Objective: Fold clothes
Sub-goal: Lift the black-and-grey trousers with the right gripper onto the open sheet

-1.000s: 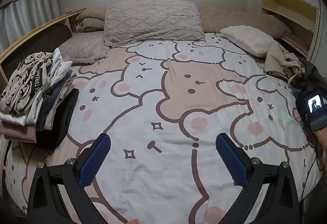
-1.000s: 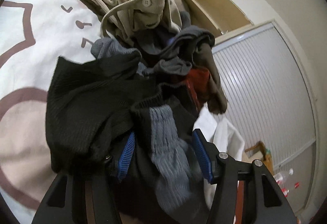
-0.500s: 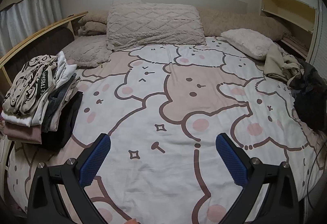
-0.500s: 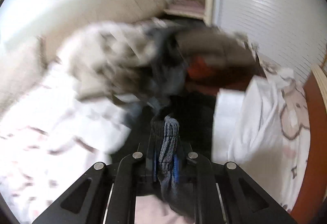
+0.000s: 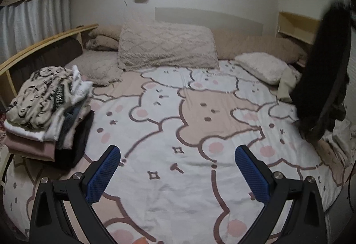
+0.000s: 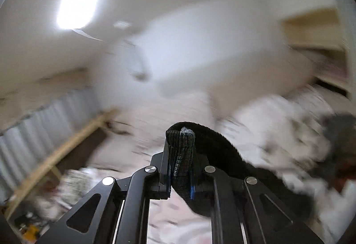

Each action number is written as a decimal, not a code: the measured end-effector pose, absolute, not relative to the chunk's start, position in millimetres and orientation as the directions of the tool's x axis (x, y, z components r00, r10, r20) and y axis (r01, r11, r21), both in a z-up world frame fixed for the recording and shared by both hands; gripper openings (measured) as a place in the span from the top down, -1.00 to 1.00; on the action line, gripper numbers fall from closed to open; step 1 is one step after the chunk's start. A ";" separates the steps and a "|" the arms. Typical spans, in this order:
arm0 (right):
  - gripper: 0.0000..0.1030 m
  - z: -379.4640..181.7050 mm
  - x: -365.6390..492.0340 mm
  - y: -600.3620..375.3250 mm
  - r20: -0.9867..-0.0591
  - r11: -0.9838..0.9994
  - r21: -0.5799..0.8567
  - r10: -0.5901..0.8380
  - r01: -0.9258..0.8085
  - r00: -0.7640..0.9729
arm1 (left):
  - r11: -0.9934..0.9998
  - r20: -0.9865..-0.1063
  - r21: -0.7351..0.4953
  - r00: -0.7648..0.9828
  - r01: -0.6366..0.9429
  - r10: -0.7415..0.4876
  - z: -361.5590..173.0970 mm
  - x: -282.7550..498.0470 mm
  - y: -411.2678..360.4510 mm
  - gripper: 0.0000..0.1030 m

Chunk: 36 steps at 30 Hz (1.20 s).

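My right gripper (image 6: 180, 152) is shut on a black knit garment (image 6: 222, 155), pinching it at its grey ribbed cuff (image 6: 182, 143). The cloth trails down to the right behind the fingers. In the left wrist view the same black garment (image 5: 322, 70) hangs in the air at the right edge, above the heap of unfolded clothes (image 5: 339, 108). The right wrist view is heavily blurred. Over the bear-print bed cover (image 5: 178, 110), my left gripper (image 5: 177, 155) is open with nothing between its blue pads.
A stack of folded clothes (image 5: 44, 106) sits at the bed's left edge beside a wooden rail (image 5: 44, 43). Pillows (image 5: 166, 48) line the headboard. A beige garment (image 5: 287, 86) lies by the heap. Shelves (image 5: 296, 25) stand at the far right.
The right gripper closed on the dark garment in the heap and swung it high off the bed, its view tipping from the pile up to the room. The left gripper rose a little, still open.
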State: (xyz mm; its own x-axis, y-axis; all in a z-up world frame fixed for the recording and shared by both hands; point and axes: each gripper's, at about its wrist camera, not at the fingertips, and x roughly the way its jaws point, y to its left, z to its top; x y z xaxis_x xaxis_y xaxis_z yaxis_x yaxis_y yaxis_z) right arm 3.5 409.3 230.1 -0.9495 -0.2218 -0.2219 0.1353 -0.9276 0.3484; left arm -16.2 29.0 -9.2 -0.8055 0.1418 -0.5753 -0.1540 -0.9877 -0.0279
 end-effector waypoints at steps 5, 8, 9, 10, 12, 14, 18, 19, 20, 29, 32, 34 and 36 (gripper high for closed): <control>0.77 314.2 35.8 318.7 0.012 -0.932 0.185 -0.314 0.311 -0.949 | -0.994 -0.496 0.006 -0.863 -0.110 0.093 19.4 2.8 -9.3 -1.00; 0.76 330.4 37.4 300.7 0.032 -0.929 0.178 -0.323 0.324 -0.946 | -0.997 -0.452 0.005 -0.889 -0.078 0.067 35.4 19.0 -35.0 -1.00; 0.77 329.0 33.9 298.3 0.018 -0.934 0.177 -0.314 0.312 -0.949 | -0.998 -0.440 0.005 -0.896 -0.070 0.060 39.4 24.8 -42.2 -1.00; 0.76 324.7 28.6 296.4 -0.005 -0.943 0.171 -0.289 0.284 -0.957 | -0.998 -0.431 0.005 -0.901 -0.063 0.055 42.7 29.5 -47.9 -1.00; 0.76 315.1 17.3 293.7 -0.053 -0.961 0.160 -0.235 0.224 -0.970 | -0.998 -0.413 0.007 -0.909 -0.055 0.047 46.9 39.7 -56.6 -1.00; 0.76 301.8 2.4 296.8 -0.109 -0.977 0.151 -0.165 0.148 -0.980 | -0.999 -0.410 0.011 -0.911 -0.054 0.044 47.2 46.6 -59.6 -1.00; 0.76 294.0 -17.3 298.5 -0.120 -0.995 0.092 0.039 -0.050 -0.992 | -0.998 -0.419 0.005 -0.906 -0.066 0.058 45.0 49.8 -57.4 -1.00; 0.76 296.8 -18.9 294.0 -0.098 -0.994 0.060 0.085 -0.091 -0.992 | -0.998 -0.421 0.004 -0.905 -0.070 0.062 44.3 48.5 -55.3 -1.00; 0.76 299.8 -19.0 290.0 -0.077 -0.992 0.035 0.114 -0.117 -0.990 | -0.997 -0.422 0.001 -0.904 -0.074 0.067 43.9 47.4 -53.2 -1.00; 0.76 227.7 -15.0 202.0 -0.300 -0.942 -0.147 -0.249 0.302 -0.921 | -0.993 -0.417 -0.045 -0.901 -0.113 0.122 43.5 38.3 -42.7 -1.00; 0.76 137.5 9.6 182.8 -0.470 -0.891 -0.151 -0.317 0.428 -0.824 | -0.993 -0.425 -0.022 -0.898 -0.115 0.113 41.0 34.7 -44.0 -1.00; 0.76 71.5 28.4 175.9 -0.582 -0.871 -0.119 -0.329 0.477 -0.744 | -0.993 -0.439 -0.010 -0.891 -0.122 0.114 35.8 30.8 -42.9 -1.00; 0.76 2.8 43.5 178.1 -0.691 -0.881 -0.055 -0.307 0.471 -0.654 | -0.991 -0.461 -0.008 -0.879 -0.136 0.124 27.1 25.5 -39.1 -1.00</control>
State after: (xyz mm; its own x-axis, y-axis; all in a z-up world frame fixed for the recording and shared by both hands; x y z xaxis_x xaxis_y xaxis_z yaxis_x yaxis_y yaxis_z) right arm 43.5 178.1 2.8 -0.6544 -0.3066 -0.6912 0.4705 -0.8807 -0.0548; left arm 25.5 -39.1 27.1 -0.8790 0.1238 -0.4605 -0.1356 -0.9907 -0.0076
